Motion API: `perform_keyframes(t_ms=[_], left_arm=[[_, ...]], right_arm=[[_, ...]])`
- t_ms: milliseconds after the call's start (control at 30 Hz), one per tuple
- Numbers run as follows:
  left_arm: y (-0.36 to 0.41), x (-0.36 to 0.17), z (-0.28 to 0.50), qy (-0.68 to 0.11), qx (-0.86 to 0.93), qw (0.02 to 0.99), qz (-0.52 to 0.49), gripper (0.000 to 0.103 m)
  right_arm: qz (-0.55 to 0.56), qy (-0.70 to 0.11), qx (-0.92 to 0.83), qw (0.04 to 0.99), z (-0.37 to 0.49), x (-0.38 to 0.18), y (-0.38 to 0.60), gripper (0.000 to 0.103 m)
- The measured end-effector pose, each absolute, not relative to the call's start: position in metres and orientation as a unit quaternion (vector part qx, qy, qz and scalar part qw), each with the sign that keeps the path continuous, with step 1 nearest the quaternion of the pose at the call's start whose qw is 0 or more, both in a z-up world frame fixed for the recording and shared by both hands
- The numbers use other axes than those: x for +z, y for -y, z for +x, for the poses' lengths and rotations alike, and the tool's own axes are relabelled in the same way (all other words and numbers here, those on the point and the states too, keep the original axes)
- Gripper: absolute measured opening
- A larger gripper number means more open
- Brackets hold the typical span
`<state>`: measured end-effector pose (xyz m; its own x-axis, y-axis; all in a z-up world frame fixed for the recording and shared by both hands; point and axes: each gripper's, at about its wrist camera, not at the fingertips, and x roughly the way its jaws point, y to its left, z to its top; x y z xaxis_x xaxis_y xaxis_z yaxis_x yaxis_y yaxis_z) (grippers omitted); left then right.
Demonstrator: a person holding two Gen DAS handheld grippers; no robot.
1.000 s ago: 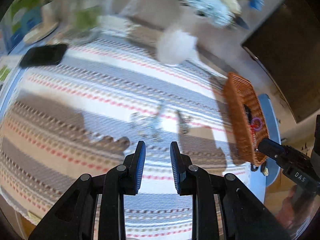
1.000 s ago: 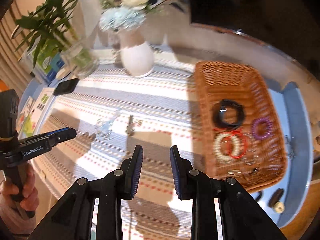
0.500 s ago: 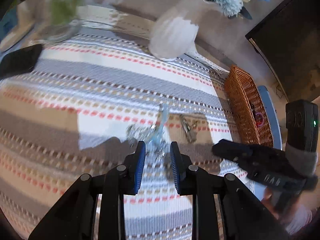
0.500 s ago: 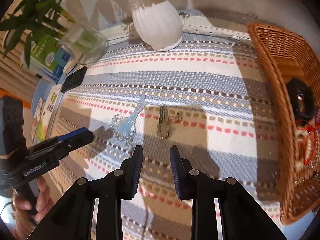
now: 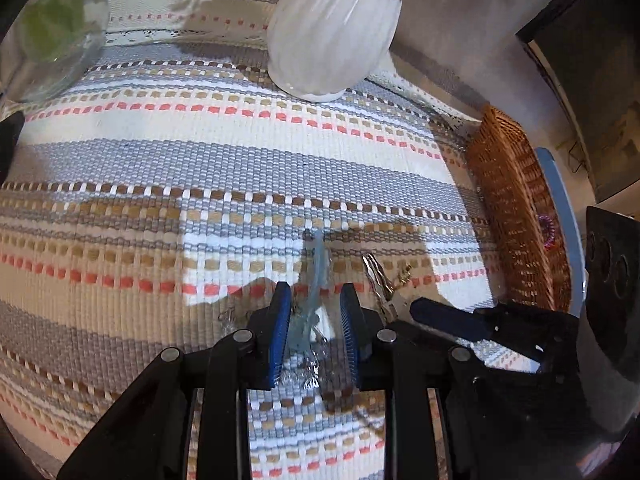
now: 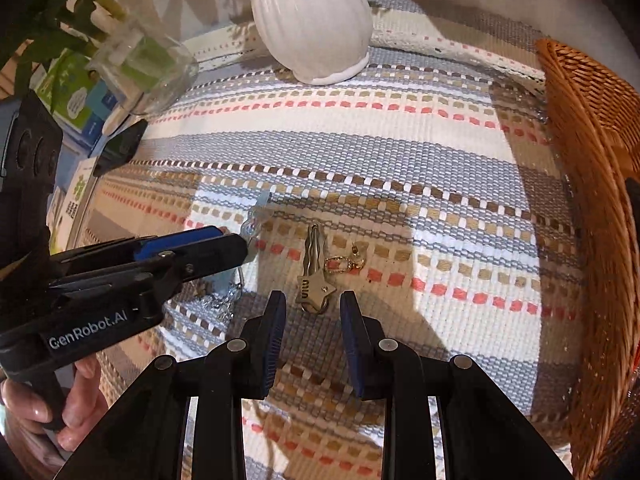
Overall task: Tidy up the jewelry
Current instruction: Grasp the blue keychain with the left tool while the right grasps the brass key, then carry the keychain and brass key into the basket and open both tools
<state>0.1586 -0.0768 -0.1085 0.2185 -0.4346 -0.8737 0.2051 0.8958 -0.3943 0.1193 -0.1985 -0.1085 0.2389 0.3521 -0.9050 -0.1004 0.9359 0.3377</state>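
A pale blue translucent hair clip with a clear chain point(image 5: 310, 304) lies on the striped cloth, between the open fingers of my left gripper point(image 5: 314, 300); it also shows in the right wrist view point(image 6: 256, 220). A gold hair clip with a small gold charm point(image 6: 316, 276) lies just ahead of my open right gripper point(image 6: 312, 300); it also shows in the left wrist view point(image 5: 380, 284). The wicker basket point(image 6: 592, 184) stands at the right, with a purple coil ring point(image 5: 548, 232) inside.
A white ribbed vase point(image 6: 312, 20) stands at the back of the striped cloth point(image 6: 400, 152). A glass jar with a plant point(image 6: 148, 68) and a black phone point(image 6: 120, 148) sit at the back left. Booklets lie off the cloth's left edge.
Both grippers have moved forward and down to the cloth. The left now straddles the blue clip and the right has closed in on the gold clip. Both stay open.
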Motion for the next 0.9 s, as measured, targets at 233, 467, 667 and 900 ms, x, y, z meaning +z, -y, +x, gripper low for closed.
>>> perform_keyframes(t_ms=[233,467,667,900], left_arm=[[0.091,-0.113,0.164,-0.584,-0.193,0.785,-0.070,0.024],[0.096,-0.112,0.163,-0.577,-0.178,0.795,-0.061,0.005],[0.087,-0.092,0.149,-0.559,-0.183,0.805,-0.077,0.005],[0.087,-0.054,0.125,-0.535,-0.213,0.811,-0.102,0.005]], right_arm=[[0.065,-0.585,0.135,0.797,0.117,-0.110,0.183,0.028],[0.031,-0.575,0.129,0.807,0.111,-0.111,0.178,0.017],[0.049,-0.572,0.144,0.806,0.098,-0.100,0.194,0.017],[0.071,-0.553,0.161,0.814,0.068,-0.061,0.224,0.017]])
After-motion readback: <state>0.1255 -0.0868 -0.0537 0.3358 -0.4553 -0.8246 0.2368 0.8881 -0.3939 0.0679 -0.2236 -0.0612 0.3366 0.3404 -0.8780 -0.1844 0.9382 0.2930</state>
